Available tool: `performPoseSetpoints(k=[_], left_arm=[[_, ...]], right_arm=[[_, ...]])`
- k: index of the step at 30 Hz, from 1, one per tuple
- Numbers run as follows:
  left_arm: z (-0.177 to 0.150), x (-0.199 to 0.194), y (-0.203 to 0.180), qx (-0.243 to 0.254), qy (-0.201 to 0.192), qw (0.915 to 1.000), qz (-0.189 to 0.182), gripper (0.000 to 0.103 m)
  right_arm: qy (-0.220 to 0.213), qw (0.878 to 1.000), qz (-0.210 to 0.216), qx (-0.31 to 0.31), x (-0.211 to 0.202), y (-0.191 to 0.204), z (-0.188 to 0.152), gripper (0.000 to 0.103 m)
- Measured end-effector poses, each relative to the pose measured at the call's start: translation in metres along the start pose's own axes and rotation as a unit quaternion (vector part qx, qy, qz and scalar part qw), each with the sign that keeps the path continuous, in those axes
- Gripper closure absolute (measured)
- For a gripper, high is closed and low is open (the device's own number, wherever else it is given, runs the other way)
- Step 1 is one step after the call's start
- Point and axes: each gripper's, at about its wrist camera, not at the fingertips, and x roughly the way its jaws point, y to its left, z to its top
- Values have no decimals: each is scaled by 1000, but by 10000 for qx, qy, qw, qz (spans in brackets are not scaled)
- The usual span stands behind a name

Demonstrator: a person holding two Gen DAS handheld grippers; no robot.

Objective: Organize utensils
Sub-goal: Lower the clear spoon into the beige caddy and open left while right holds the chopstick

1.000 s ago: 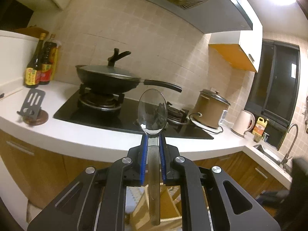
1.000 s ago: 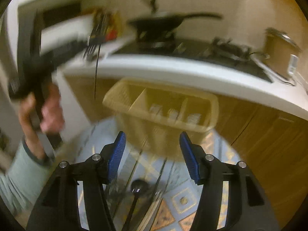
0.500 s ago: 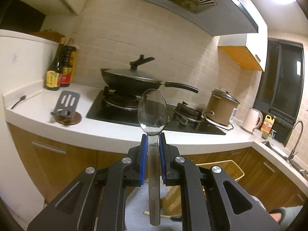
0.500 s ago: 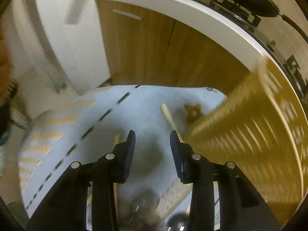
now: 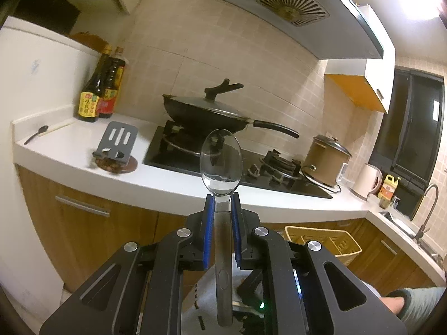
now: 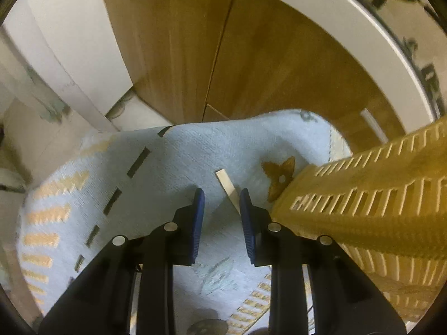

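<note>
My left gripper (image 5: 221, 198) is shut on a metal spoon (image 5: 220, 162), bowl upright, held in the air in front of the kitchen counter (image 5: 83, 153). A yellow slotted utensil basket (image 5: 321, 241) stands on the floor below, to the right. In the right wrist view my right gripper (image 6: 220, 195) is open and empty, low over a pale blue mat (image 6: 167, 173). A light wooden stick (image 6: 227, 185) lies on the mat just ahead, near the right finger. The yellow basket's wall (image 6: 377, 195) is close on the right.
On the counter are a covered wok (image 5: 206, 111) on the hob, a grey spatula (image 5: 117, 142) on a round rest, two sauce bottles (image 5: 97, 95), a small black spoon (image 5: 36, 134) and a rice cooker (image 5: 325, 159). Wooden cabinet doors (image 6: 223, 55) stand ahead of the right gripper.
The left gripper has risen and drawn back with the spoon, so more counter shows. The right gripper swung down toward the mat, narrowed its opening, and moved closer to the wooden stick and basket.
</note>
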Motion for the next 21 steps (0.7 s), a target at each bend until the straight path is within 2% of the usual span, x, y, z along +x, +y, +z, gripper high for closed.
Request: performPoseSetpoints(k=[3,5,7,11,14,16,21], left_arm=[[-1,-3,4,-51,-13,10000,-16,93],[-1,-6,5,-55,-19,10000,-20,93],[-2,-8,5,-60,-19,10000,-37,93],[-3,-13,3,-64,-10,10000,-68,93],[-4,-17,2,-12,-1,10000,-77,93],[-4,-20,0,33,-1,10000,-72,93],[-6,-22,1,32,36,9999,-96,93]], right_arm=[[59,9999,116,54,-1,-4,0,81],[57,10000,-8,3,-2,-2,-5,96],[69,10000,58,24,-5,1,-11,101],[202,9964,723,383,-12,-6,-20,101],[-28,9982,555,246,-25,-9,-23,100],[-34,9979,634,137,-29,-11,-26,98],[91,9984,516,-210,-29,-10,-33,97]])
